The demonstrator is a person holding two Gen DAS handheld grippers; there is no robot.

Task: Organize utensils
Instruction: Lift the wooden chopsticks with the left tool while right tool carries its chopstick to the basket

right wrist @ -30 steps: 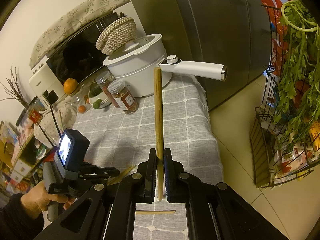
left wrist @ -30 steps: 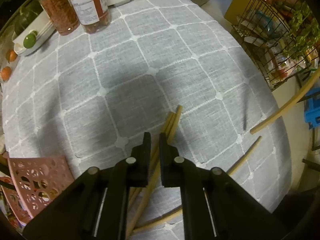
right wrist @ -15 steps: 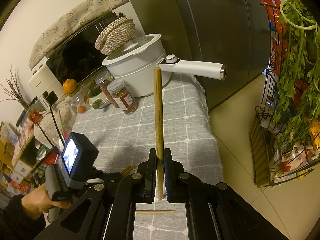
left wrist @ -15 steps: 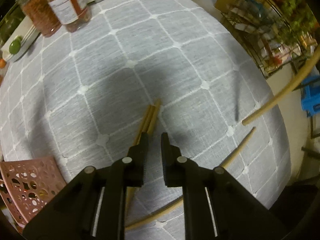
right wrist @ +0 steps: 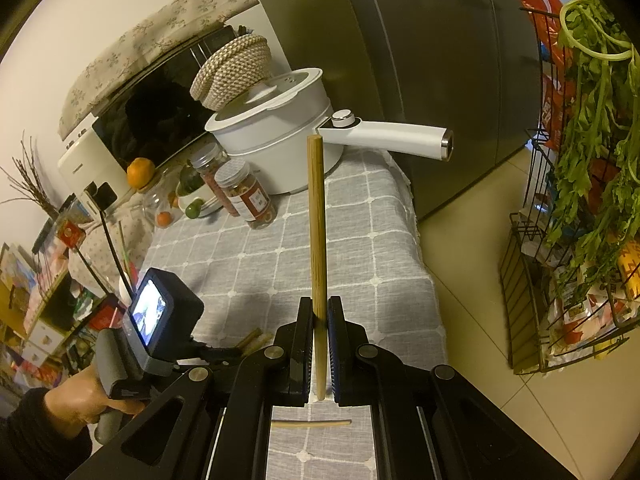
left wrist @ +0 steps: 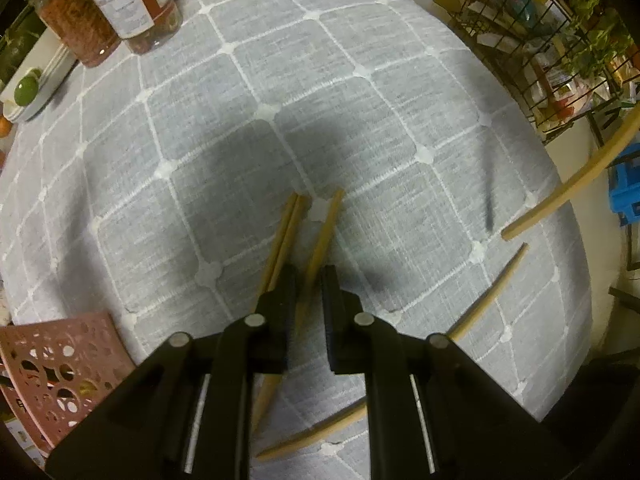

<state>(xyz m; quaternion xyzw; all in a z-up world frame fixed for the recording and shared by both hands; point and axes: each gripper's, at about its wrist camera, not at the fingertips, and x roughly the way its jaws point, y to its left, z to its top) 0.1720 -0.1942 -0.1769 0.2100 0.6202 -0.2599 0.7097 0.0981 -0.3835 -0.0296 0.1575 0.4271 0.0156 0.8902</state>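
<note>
Chopsticks are lying loose on the grey checked tablecloth, three by the left gripper, its jaws slightly apart straddling one, while the right gripper is clamping another upright; light, stiff, smooth sticks, likely best pinched mid-shaft.

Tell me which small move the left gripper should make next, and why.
Probably close the left gripper: its fingers are open, low over the tablecloth, and one chopstick already lies in the gap between them. The right gripper is busy, shut on another chopstick.
</note>
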